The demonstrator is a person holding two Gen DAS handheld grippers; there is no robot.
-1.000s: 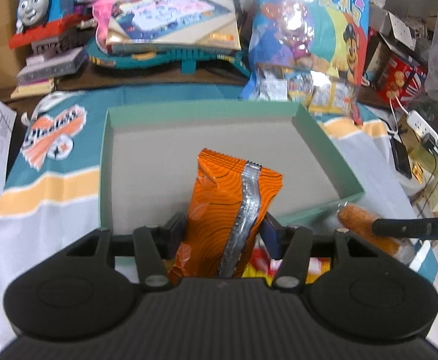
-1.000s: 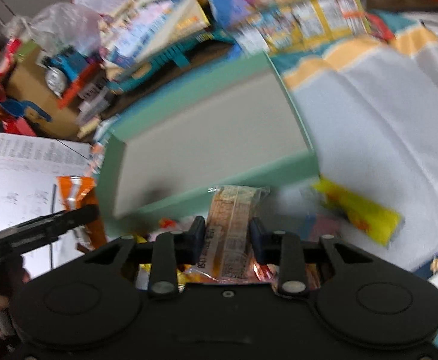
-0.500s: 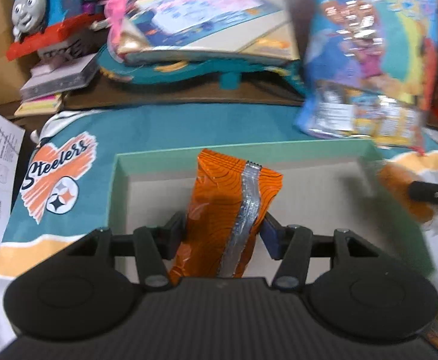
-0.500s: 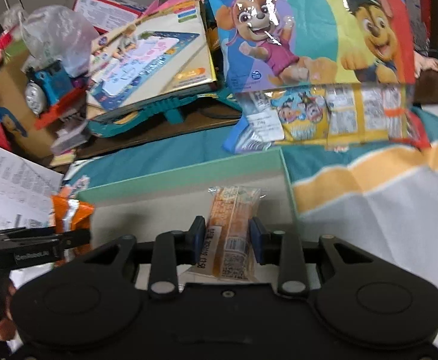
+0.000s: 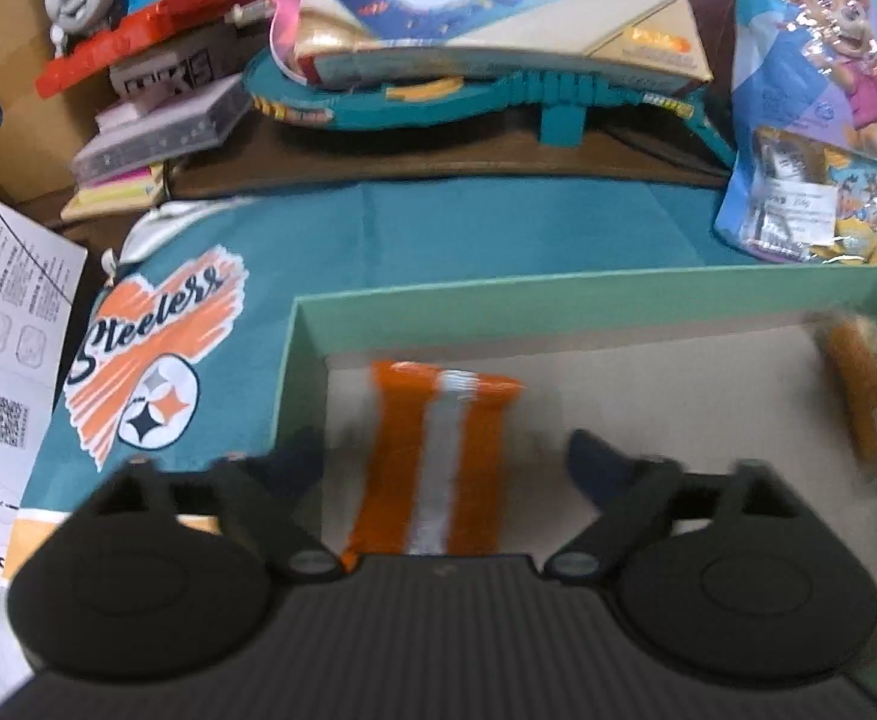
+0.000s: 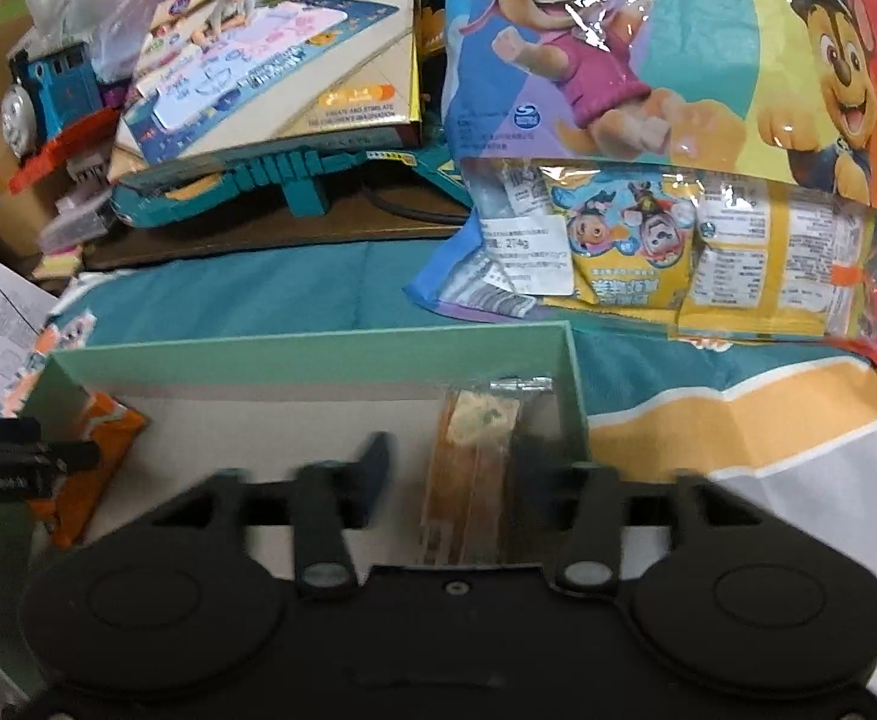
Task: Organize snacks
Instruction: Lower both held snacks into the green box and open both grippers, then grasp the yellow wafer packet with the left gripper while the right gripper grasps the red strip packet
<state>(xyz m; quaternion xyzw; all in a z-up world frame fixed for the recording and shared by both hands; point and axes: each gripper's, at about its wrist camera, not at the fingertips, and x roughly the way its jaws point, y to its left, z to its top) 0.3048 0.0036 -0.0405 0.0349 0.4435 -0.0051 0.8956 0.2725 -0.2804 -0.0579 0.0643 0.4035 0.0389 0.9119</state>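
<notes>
Opening tools over boxed snacks

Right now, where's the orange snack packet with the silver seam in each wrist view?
Left wrist: orange snack packet sits centre frame, between the opening left tongs, which no longer press it, on the floor of the green box.
Right wrist: the same packet is at the far left edge, in the box's left corner, partly behind the other tool.
Shared landmark: the cartoon-dog snack bag behind the box's right end.
</notes>
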